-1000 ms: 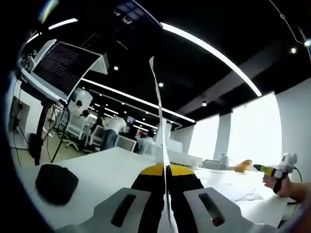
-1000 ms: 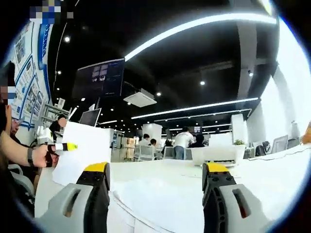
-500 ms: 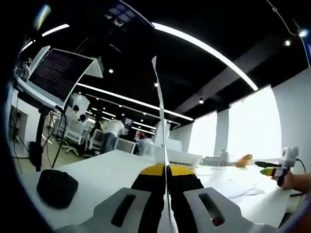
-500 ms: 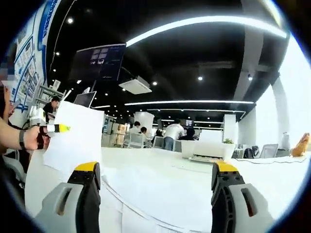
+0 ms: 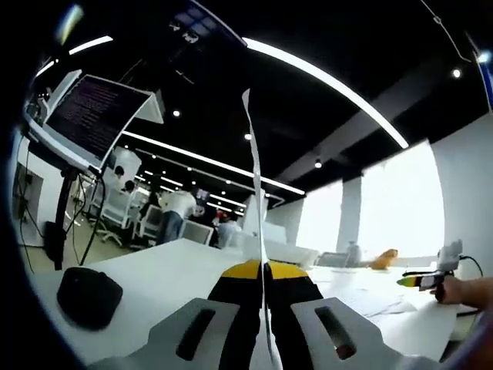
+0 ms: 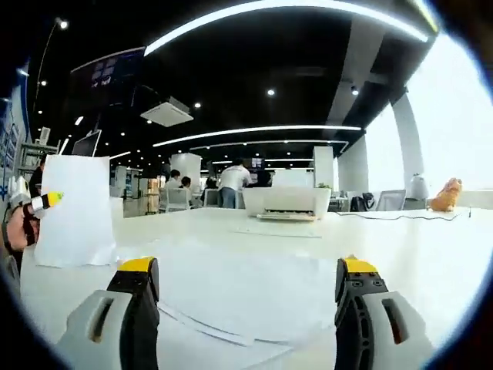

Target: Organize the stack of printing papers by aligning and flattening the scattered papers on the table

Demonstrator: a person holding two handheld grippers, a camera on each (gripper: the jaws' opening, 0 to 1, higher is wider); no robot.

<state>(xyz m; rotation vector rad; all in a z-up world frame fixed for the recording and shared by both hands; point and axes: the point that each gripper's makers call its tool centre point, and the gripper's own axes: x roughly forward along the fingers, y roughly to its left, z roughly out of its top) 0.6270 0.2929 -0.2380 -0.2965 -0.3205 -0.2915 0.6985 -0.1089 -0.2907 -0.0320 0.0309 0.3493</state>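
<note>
My left gripper [image 5: 262,270] is shut on a single white sheet [image 5: 254,169], which stands upright and shows edge-on between the yellow-tipped jaws. In the right gripper view that same sheet [image 6: 73,208] hangs flat-faced at the far left, pinched by the left gripper [image 6: 42,203] in a person's hand. My right gripper [image 6: 247,267] is open, jaws wide apart, low over scattered papers [image 6: 246,297] lying overlapped on the white table [image 6: 416,254]. From the left gripper view, the right gripper [image 5: 420,279] is at the far right beyond those papers [image 5: 362,297].
A black rounded object [image 5: 88,297] lies on the table to the left. A tilted monitor on a stand [image 5: 100,112] rises behind it. A white printer [image 6: 285,202] sits at the table's far side, an orange toy [image 6: 445,194] at far right. People stand in the background.
The right gripper view has swung and dropped lower over the table, so the held sheet sits further left; its jaws spread slightly wider. The left gripper still holds the sheet upright.
</note>
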